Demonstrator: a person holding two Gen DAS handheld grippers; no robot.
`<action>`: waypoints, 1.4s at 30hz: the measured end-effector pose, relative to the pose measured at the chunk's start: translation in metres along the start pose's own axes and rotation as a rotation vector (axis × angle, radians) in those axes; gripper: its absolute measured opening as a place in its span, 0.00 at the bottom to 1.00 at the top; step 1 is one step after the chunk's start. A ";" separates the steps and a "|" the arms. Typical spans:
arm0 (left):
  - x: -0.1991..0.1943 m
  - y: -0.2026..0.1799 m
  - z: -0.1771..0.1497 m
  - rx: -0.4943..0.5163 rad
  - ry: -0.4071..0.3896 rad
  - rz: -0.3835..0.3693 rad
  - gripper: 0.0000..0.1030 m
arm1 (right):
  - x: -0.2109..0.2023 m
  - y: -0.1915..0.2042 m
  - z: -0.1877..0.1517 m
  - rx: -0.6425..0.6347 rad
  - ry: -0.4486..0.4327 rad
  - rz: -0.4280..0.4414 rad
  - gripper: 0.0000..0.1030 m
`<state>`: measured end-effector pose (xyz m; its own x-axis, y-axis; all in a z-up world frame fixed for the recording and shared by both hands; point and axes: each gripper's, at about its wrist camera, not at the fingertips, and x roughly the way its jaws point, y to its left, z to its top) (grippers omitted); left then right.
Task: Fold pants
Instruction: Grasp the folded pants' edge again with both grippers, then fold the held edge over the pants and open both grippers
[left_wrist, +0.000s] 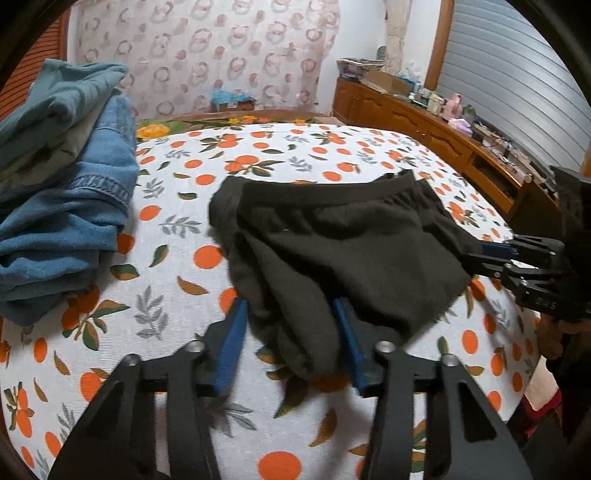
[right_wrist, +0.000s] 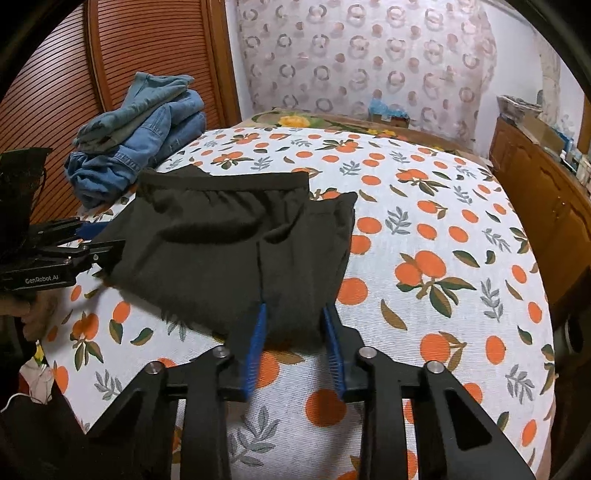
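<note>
Both grippers are down at the near edge of the black pants (left_wrist: 332, 236), which lie half-folded on the orange-print bed (left_wrist: 177, 229), waistband on the far side from the jaws. The left gripper (left_wrist: 291, 343) has a bunched lump of the near hem sitting between its blue pads (left_wrist: 232, 343); the jaws stand narrowed around it, though the left pad looks just clear of the cloth, so I would not call that a firm pinch yet. Over on the other corner, the right gripper (right_wrist: 295, 347) is narrower, its blue pads (right_wrist: 256, 347) flanking the near edge of the fabric on both sides, apparently nipping it. Taking the two near corners at once makes sense: lift them together and the edge can travel away from the grippers toward the waistband without skewing. Well beyond the left gripper, off to its left, sits a pile of folded jeans (left_wrist: 66, 206), probably the stack this pair joins. The thick fleece may slip if only the top layer is caught.
</note>
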<state>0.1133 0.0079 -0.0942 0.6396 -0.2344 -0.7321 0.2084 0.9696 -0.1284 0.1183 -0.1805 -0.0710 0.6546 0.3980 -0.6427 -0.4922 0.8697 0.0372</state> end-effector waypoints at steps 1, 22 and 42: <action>-0.001 -0.002 0.000 0.004 -0.002 -0.004 0.39 | 0.001 -0.001 0.000 0.002 0.001 0.004 0.21; -0.062 -0.017 -0.021 0.000 -0.071 -0.076 0.13 | -0.054 0.007 -0.027 0.024 -0.077 0.085 0.10; -0.057 -0.024 -0.038 0.006 -0.016 -0.053 0.15 | -0.064 0.008 -0.041 0.041 -0.053 0.099 0.10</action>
<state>0.0441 0.0007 -0.0748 0.6394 -0.2869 -0.7133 0.2468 0.9553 -0.1631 0.0489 -0.2111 -0.0610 0.6340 0.4963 -0.5931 -0.5328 0.8362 0.1303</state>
